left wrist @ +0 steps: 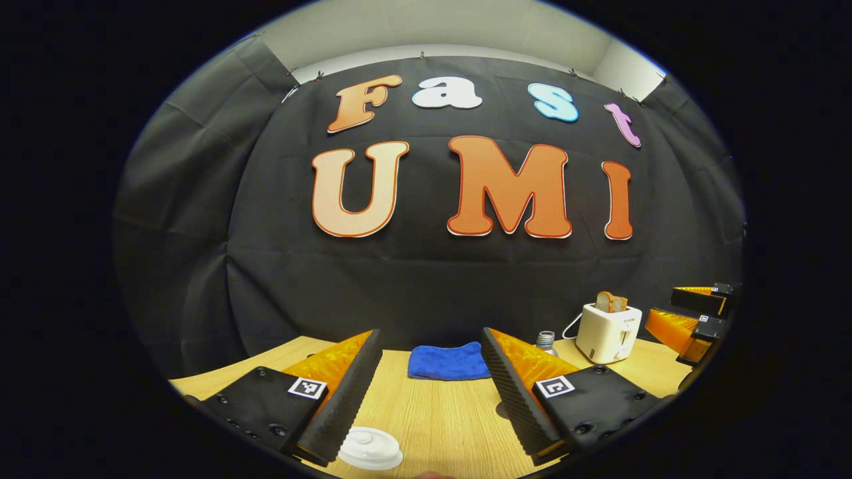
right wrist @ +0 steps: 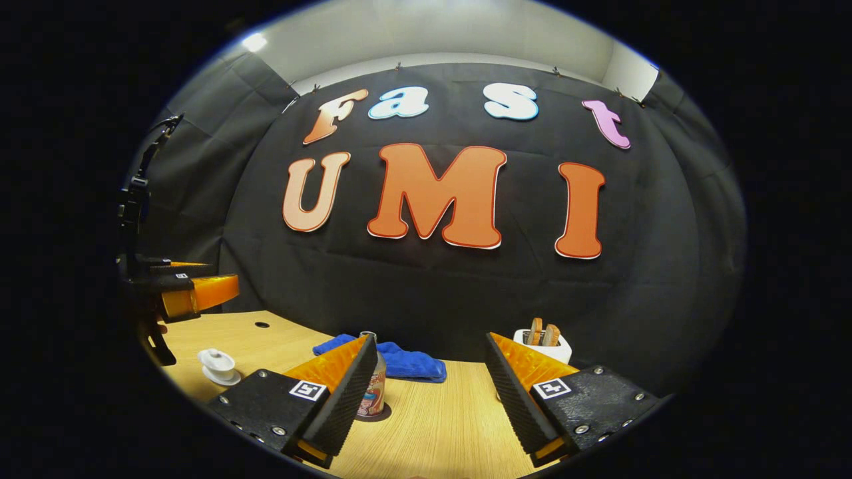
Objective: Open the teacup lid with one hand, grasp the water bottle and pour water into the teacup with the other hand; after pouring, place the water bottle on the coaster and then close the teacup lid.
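Now, going from left to right in the left gripper view, I see my left tongs [left wrist: 431,392] wide open above the wooden table [left wrist: 439,419], with nothing between the two ribbed fingers. Just beside the left finger, low in the view, is the white teacup lid [left wrist: 370,448], sitting on the teacup, of which I cannot see the body. Between the fingers, farther back near the black wall, a blue cloth [left wrist: 449,361] lies flat on the table. Behind the right finger the silver top of the water bottle [left wrist: 546,340] comes out. More to the right stands a white toaster [left wrist: 608,332] with slices of bread in it, and at the far right edge my right tongs [left wrist: 692,313] hang in the air, open and holding nothing.

In the right gripper view, the left tongs [right wrist: 183,286] are at the far left, above the table [right wrist: 439,426]. Below them stands the teacup [right wrist: 218,366], white, with its lid on. Next, the water bottle [right wrist: 371,382] stands upright on a dark coaster [right wrist: 374,416], partly hidden behind the left finger of my right tongs [right wrist: 431,392], which are wide open and empty. The blue cloth [right wrist: 406,361] lies behind the bottle, and the toaster [right wrist: 542,340] is behind the right finger.
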Motion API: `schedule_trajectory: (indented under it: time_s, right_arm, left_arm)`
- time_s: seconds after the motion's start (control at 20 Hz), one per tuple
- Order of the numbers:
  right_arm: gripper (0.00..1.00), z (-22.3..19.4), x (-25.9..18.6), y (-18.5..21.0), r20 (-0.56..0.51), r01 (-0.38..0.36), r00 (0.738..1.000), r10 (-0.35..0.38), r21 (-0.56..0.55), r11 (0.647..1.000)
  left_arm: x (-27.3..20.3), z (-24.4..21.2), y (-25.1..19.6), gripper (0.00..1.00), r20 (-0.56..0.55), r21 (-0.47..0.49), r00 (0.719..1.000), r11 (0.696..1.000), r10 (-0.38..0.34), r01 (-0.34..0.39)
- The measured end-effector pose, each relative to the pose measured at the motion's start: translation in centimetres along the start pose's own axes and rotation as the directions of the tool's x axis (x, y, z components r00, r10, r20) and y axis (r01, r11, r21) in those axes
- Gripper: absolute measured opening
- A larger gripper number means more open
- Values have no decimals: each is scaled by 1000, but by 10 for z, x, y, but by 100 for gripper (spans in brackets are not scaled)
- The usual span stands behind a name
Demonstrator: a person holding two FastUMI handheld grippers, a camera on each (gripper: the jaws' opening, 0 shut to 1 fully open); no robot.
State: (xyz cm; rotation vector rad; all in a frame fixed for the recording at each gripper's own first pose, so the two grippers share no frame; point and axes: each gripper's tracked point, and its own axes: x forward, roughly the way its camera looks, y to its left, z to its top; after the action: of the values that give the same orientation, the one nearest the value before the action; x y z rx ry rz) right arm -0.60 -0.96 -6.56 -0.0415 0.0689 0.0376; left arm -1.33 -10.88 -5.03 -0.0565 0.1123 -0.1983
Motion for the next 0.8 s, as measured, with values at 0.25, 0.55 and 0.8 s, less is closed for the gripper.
schedule_trajectory:
  time_s: [0.25, 0.55, 0.8]
  right_arm:
    - [97, 3, 1, -1, 6, -1, 1000, 1, 19, 1000]
    - [97, 7, 0, -1, 14, -3, 1000, 3, 14, 1000]
    - [97, 8, 0, 2, 14, -10, 1000, 10, 8, 1000]
  left_arm:
    - [-1, 3, 0, 95, 7, 0, 1000, 1000, 5, -5]
    - [-2, 2, 1, 100, 8, -6, 1000, 1000, 9, -9]
    - [-3, 3, 1, 100, 9, -5, 1000, 1000, 10, -10]
